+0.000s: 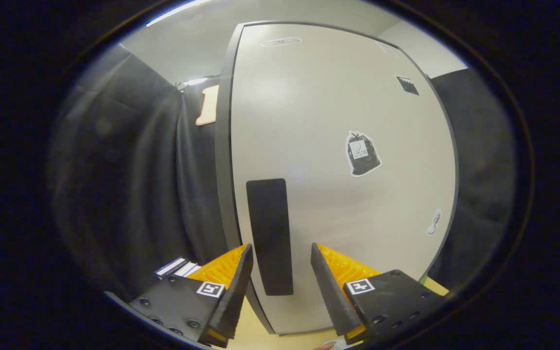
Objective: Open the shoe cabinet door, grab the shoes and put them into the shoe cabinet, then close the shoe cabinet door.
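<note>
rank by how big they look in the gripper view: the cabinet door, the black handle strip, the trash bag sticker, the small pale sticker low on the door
1. cabinet door, by far the largest
2. black handle strip, lying between the open jaws of the gripper
3. trash bag sticker
4. small pale sticker, smallest

All sit on the one door, so nearness hardly skews the order.

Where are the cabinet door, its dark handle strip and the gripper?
cabinet door (338,112), gripper view, bare pale panel.
handle strip (269,233), gripper view, middle of the dark strip.
gripper (280,270), gripper view, open gap between the fingers, handle strip between them.

The gripper view rides the gripper (280,253), facing the closed shoe cabinet door (338,170) squarely, close up
</note>
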`<state>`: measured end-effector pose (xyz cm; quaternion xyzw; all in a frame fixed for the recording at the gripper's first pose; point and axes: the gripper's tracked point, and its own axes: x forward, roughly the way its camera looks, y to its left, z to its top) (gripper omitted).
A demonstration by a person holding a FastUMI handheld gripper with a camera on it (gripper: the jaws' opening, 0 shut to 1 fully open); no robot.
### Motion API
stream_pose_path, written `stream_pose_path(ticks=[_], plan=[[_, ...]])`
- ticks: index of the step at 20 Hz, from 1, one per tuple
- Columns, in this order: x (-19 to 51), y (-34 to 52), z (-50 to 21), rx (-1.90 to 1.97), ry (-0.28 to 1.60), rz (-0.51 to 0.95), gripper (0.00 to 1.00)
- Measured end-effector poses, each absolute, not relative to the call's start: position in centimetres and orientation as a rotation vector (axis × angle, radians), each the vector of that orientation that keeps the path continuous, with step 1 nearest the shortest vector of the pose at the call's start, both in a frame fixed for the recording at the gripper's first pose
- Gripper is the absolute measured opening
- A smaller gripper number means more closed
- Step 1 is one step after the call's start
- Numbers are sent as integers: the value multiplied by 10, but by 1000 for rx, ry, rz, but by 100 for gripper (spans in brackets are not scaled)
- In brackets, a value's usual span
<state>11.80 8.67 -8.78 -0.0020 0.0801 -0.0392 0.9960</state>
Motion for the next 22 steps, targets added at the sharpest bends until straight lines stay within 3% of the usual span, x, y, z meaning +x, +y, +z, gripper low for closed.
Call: stream_pose_path(ticks=[4,15,22], plan=[[120,87,-89,-22,155,-97,40],[106,91,-88,-11,162,-80,7],[51,80,-80,7,185,27,7]])
